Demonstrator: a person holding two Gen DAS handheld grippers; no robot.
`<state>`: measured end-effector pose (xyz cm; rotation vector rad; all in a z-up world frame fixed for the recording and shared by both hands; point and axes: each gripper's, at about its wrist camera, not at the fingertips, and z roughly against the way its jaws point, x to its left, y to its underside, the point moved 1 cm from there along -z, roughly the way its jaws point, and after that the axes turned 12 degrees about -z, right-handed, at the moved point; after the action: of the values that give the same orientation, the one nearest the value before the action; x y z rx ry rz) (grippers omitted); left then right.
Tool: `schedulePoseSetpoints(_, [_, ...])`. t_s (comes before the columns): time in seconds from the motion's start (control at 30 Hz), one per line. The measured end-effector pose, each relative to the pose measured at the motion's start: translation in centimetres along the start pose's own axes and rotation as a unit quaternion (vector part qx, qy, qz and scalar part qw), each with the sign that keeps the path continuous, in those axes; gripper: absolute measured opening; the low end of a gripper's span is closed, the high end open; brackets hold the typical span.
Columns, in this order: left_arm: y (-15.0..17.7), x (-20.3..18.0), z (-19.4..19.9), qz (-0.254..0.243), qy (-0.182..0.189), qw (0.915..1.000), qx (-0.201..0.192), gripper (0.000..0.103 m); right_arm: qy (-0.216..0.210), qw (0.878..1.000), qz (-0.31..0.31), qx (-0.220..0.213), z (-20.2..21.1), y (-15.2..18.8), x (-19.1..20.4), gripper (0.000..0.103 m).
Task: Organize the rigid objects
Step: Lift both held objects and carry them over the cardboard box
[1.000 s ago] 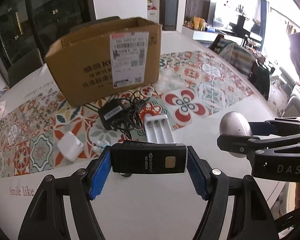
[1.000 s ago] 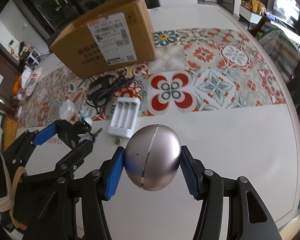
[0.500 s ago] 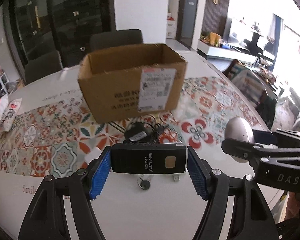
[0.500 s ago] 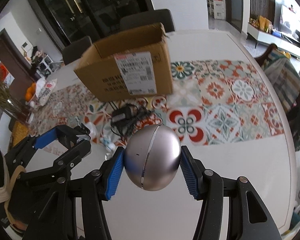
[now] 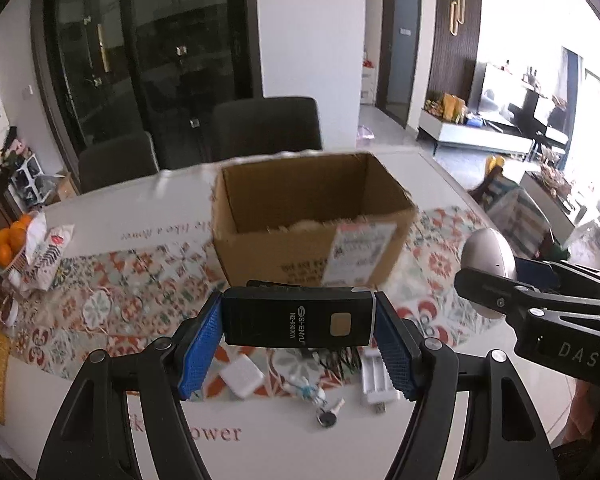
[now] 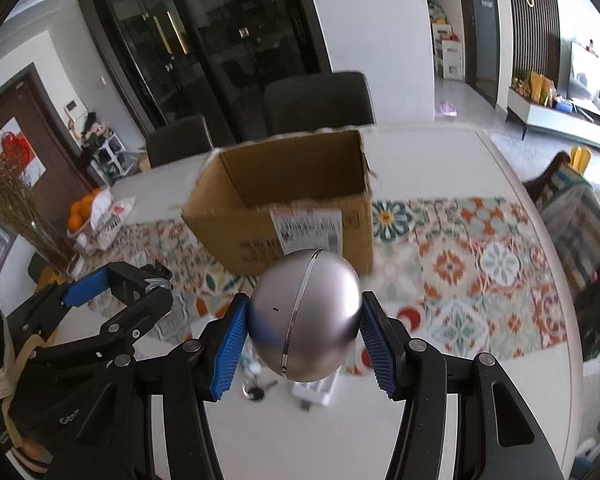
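We hold two items above the white table (image 5: 440, 184), both short of the open cardboard box (image 5: 312, 216), which stands on the patterned runner (image 6: 480, 260).

Left gripper (image 5: 298, 322): its blue pads clamp the short ends of a black rectangular device (image 5: 296, 322), which lies crosswise between the fingers. Right gripper (image 6: 305, 320): closed on a silver egg-shaped object (image 6: 305, 316), with the pads touching its curved flanks.

Risks as we judge them:
- The egg is smooth and rounded, and the pads meet it only at two small patches. A tilt or a jolt on the way to the box could let it squirt out. It would then roll on the table, possibly off the edge.
- The black device is held by its ends alone, so a knock against the box's near wall could twist it out of the pads.
- The two grippers ride close together, the right one visible just beside the left in the left wrist view. Both heading for the one box opening, they could collide, so one should go first.
- The box looks light. A low approach that catches the rim could push or tip it.
- A high release of the egg could bounce it inside the box. The contents are not clear from here.

Below us remain a white adapter (image 5: 242, 376), a white battery charger (image 5: 374, 380) and a key (image 5: 328, 416).
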<state>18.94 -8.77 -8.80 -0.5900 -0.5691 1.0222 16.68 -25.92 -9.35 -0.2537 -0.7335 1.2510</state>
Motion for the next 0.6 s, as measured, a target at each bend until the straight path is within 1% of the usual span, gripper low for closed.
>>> schedulePoseSetpoints(0.1, [-1.2, 1.0, 0.3, 0.003, -0.004, 1.0, -0.008, 0.071, -0.004, 1.0, 0.007, -0.013, 0.1, -1.3, 0.9, 0.055])
schedulePoseSetpoints(0.27, [-3.1, 2.6, 0.4, 0.007, -0.008, 0.9997, -0.021, 0.071, -0.011, 1.0, 0.01, -0.022, -0.3, -3.1, 2.0, 0.055])
schedulePoseSetpoints(0.4, [-4.6, 3.3, 0.3, 0.001, -0.017, 0.9995, -0.027, 0.071, -0.013, 0.999, 0.02, -0.034, -0.4, -4.5, 3.1, 0.055])
schedulePoseSetpoints(0.6, [-6.5, 4.2, -0.3, -0.005, -0.022, 0.9992, -0.031, 0.071, -0.015, 0.999, 0.024, -0.033, -1.2, -6.3, 3.9, 0.055])
